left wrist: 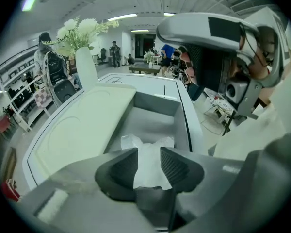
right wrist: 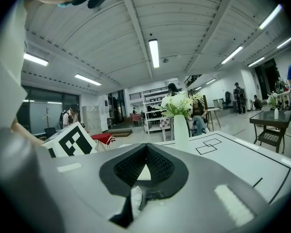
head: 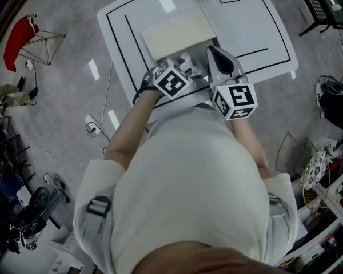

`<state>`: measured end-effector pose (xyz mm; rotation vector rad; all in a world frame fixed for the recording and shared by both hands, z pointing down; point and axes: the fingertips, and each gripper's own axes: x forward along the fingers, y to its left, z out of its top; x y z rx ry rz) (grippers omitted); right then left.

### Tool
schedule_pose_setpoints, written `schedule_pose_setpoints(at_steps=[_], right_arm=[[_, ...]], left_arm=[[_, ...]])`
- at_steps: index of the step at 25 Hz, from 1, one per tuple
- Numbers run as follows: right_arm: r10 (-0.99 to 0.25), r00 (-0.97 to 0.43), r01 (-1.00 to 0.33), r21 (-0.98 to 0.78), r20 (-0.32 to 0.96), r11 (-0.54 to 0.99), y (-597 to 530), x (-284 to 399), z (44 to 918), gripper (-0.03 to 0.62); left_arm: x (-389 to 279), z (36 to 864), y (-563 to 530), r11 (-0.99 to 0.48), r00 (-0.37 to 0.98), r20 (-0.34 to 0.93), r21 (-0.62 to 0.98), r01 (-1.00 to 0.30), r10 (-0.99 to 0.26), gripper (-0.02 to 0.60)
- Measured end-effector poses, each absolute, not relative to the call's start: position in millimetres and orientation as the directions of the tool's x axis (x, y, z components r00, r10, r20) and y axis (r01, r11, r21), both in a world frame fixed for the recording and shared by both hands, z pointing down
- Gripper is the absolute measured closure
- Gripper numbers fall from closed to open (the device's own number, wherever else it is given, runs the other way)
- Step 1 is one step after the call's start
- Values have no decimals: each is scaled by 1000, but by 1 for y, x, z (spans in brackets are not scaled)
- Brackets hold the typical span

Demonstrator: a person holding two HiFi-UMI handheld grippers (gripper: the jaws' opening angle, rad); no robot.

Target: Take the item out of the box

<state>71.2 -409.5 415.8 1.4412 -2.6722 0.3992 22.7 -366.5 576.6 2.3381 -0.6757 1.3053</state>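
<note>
The box [left wrist: 157,103] sat on the table [head: 263,27], close to its front edge. It was open. Its lid [left wrist: 82,125] lay flat on the left side of the box.

The item [left wrist: 140,142] was inside the box, at the end nearest the table's front edge. It looked like something white in a thin, crinkly wrap. I could not tell what was in the wrap.

The left gripper [left wrist: 149,153] pointed down into the box. Its jaws were wide apart. The white item showed in the gap between them, but the pads [left wrist: 123,171] were not pressing on it, so nothing was held yet.

The right gripper [right wrist: 145,148] was closed up tight with nothing in it. It was just to the right of the box and did not seem to touch it.

Here is what I think could go wrong. The wrap looked soft and loose, so the jaws might pinch only a small fold of it. Then the item could slip out on the way up, or the wrap could tear. Nothing held the box down, so it might slide or lift with the item. If the jaws went too low, they could bump the floor of the box and push it. A vase [left wrist: 86,67] stood near the far edge, so a big push could knock it.
</note>
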Motion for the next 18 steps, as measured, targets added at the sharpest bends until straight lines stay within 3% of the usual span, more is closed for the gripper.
schedule_pose_setpoints(at_steps=[15,18], right_arm=[[-811,-552,-831,-205,192,517,-410,80,420,596],[-811,-552,-832,-201,193,518,-411,80,420,595]], left_arm=[[19,605,-364,-823,271,953,43,-566,-137,440],[18,604,-364,-833,271,952,34,-553,-141,471]])
